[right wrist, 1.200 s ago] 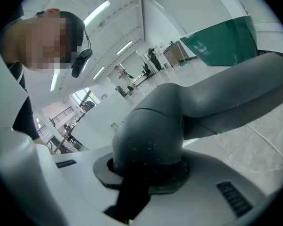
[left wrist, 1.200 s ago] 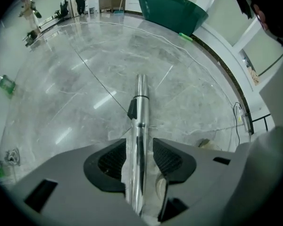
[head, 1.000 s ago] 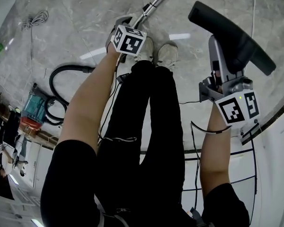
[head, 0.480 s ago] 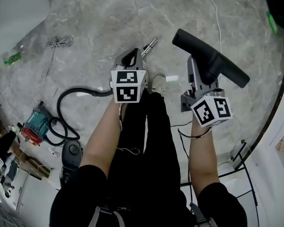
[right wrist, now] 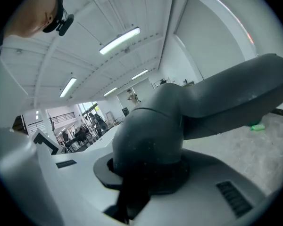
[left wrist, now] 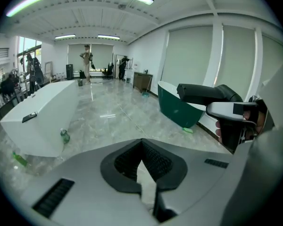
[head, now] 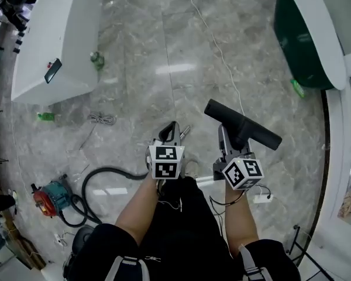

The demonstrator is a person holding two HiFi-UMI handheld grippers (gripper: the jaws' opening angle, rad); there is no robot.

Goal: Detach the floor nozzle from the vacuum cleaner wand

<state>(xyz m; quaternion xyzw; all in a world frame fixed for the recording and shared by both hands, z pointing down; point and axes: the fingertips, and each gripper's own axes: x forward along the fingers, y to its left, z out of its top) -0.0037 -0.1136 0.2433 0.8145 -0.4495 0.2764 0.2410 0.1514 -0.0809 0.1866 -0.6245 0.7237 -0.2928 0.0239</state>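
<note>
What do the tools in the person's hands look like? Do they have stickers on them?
The left tool and the right tool are light grey. Each has a white cube with black square patterns. Inside the jaws are dark ribbed pads. A thin black cable runs by the right wrist. The person wears short black sleeves.

Both grippers have risen well above the wand [head: 185, 131] lying on the floor [head: 140, 69]. The left gripper [head: 171, 127], earlier down at the wand with fingers apart, has closed them on nothing. The right gripper [head: 229, 136] has carried the floor nozzle [head: 245, 127] up, away from the wand.
</note>
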